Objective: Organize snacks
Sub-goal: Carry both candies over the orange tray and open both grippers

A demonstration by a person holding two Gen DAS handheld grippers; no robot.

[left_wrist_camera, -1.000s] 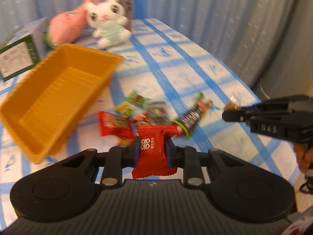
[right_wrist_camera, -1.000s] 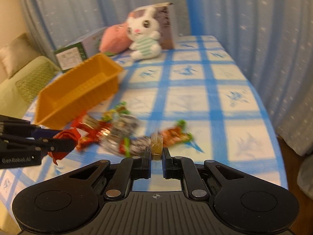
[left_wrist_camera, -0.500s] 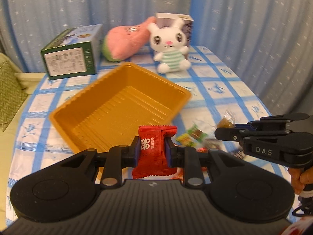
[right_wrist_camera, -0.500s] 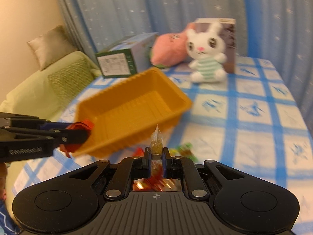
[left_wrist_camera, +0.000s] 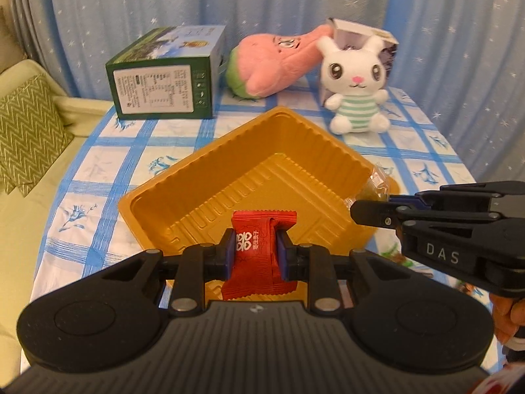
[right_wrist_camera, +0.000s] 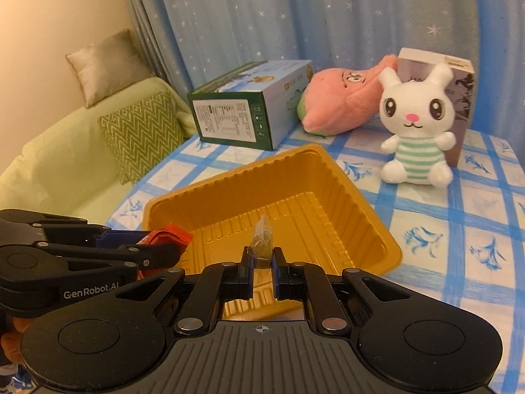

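Star-printed blue curtains and a pale green sofa border the surface, covered in a blue-checked cloth. An empty orange tray lies skewed, one corner toward the plush rabbit. Left tongs clamp an upright red candy packet over the tray's near edge; right tongs are closed on a small clear-wrapped brown sweet, tip upward.

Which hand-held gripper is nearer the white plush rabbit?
Right. The right hand-held gripper, clamping a clear-wrapped sweet, sits on the rabbit's side of the yellow tray; the left hand-held gripper, holding a red packet, is over the tray's opposite end.
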